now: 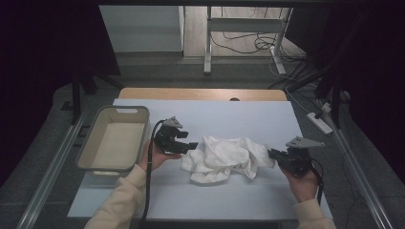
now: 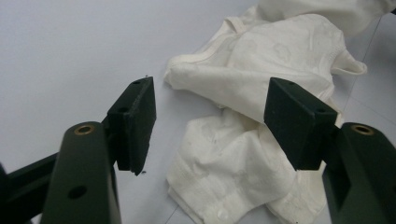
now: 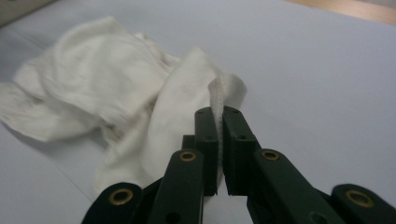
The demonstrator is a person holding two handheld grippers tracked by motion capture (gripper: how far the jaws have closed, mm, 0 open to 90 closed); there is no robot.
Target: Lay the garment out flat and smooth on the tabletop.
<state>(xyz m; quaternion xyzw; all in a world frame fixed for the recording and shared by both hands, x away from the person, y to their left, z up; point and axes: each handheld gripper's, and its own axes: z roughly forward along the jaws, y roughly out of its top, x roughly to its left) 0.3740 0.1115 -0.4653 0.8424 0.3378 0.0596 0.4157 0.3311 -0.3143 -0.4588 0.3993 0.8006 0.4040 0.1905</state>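
A crumpled white garment [image 1: 223,158] lies in the middle of the pale blue tabletop. My right gripper [image 1: 273,153] is at its right end, shut on a hemmed edge of the cloth [image 3: 217,100], which runs up between the two black pads. The rest of the garment [image 3: 102,88] spreads away beyond those jaws. My left gripper [image 1: 189,141] hovers at the garment's left end, open, its jaws wide apart. Between and below them the left gripper view shows folds of the garment [image 2: 261,79] and a button strip, with neither pad touching the cloth.
A beige plastic basin [image 1: 87,153] stands on the table's left side, beside my left hand. The tabletop [image 1: 229,117] is bare behind the garment, and its wooden far edge [image 1: 200,93] shows. Table legs and cables lie on the floor beyond.
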